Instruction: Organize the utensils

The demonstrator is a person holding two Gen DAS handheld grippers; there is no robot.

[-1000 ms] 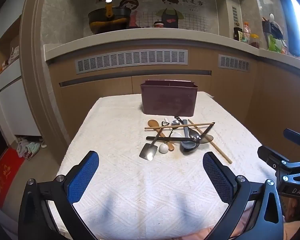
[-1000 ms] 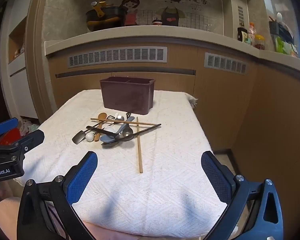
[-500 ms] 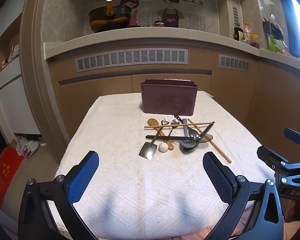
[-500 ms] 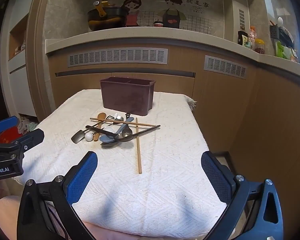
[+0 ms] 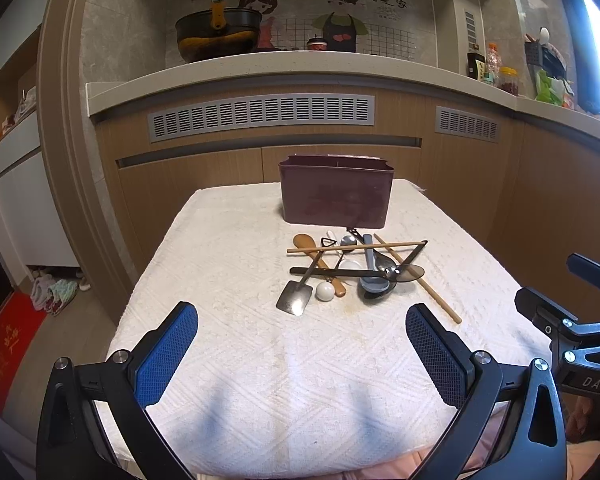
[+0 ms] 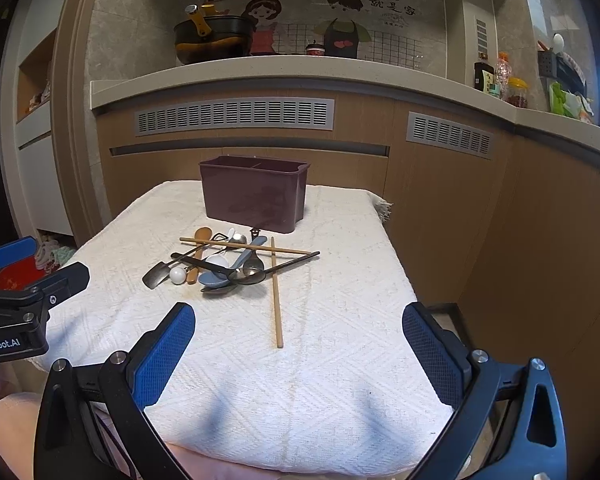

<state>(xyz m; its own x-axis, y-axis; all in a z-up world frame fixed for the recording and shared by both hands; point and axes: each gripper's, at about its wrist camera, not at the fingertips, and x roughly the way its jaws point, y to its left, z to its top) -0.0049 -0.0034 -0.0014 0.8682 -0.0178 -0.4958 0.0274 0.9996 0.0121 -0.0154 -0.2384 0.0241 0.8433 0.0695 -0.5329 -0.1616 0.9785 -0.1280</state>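
- We held our left tongs spread wide, nothing between the blue pads; they hovered low over the near edge of the table, well apart from the utensils.
- We held our right tongs spread just as wide and empty, also at the near edge; the left tongs showed at the left border of the right wrist view, and the right tongs at the right border of the left wrist view.
- A loose wooden chopstick lay nearest the right tongs, pointing toward us; its far end ran into the pile.
- The utensil pile sat past the table's middle on the white cloth; in it we saw a small metal spatula, a white ball-ended piece, a wooden spoon, a grey-blue ceramic spoon and a dark ladle; a second chopstick lay crosswise on top.
- The dark maroon utensil holder stood upright just behind the pile, near the table's far edge; from the right wrist view its inside showed a divider; we could not tell whether anything was inside.
- Behind the table ran wooden cabinets under a pale countertop carrying a black wok.
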